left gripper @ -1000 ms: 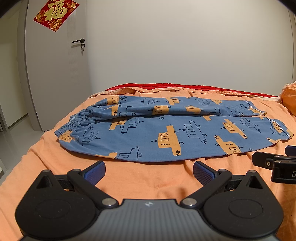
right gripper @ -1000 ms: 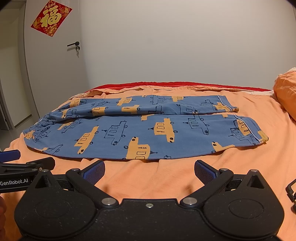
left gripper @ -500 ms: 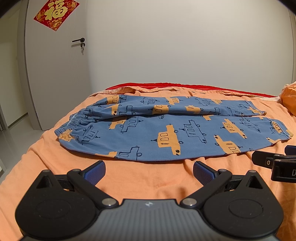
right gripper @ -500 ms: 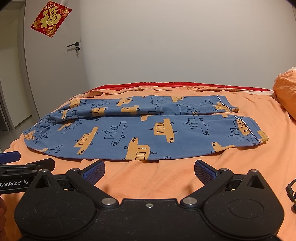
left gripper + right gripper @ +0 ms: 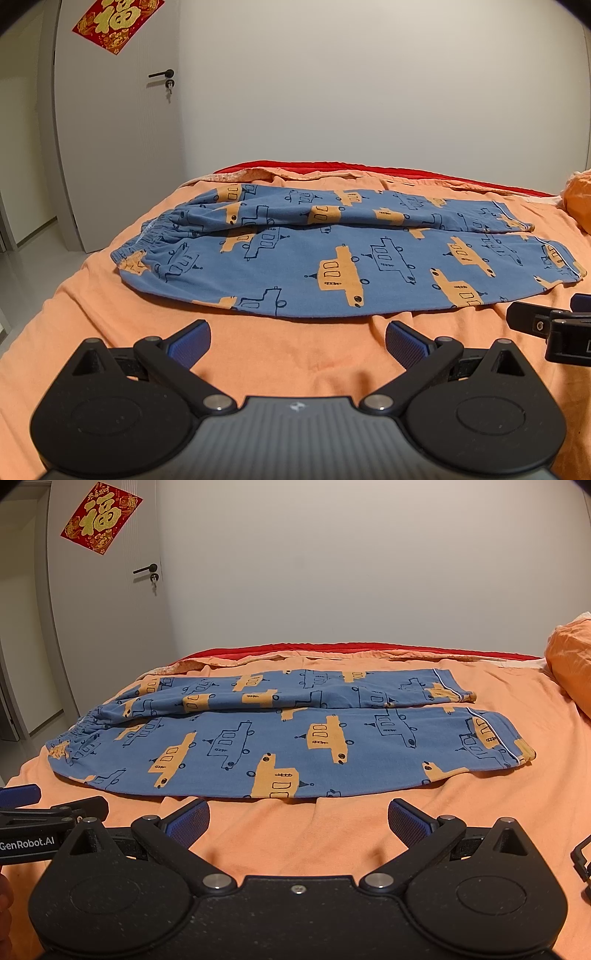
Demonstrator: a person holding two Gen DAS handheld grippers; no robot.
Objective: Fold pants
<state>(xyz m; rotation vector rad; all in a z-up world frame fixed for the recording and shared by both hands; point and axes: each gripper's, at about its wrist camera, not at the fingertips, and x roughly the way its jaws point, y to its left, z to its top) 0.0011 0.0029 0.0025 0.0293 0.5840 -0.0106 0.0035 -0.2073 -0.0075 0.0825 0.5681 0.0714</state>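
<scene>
Left gripper point(image 5: 297, 339) level and low, aimed toward 12 o'clock, blue pads point(image 5: 192, 339) spread wide, nothing between. Right gripper point(image 5: 298, 819) likewise level, pointed at 12 o'clock, pads point(image 5: 406, 821) wide apart and bare. Held side by side: right one's fingertip at 3 o'clock in left view, left one's at 9 o'clock in right view.

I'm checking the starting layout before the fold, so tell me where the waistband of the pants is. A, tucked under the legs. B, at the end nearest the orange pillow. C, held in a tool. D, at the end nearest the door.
D: the gathered waistband of the pants lies at the end toward the door, and both tools are open, short of the cloth.
</scene>
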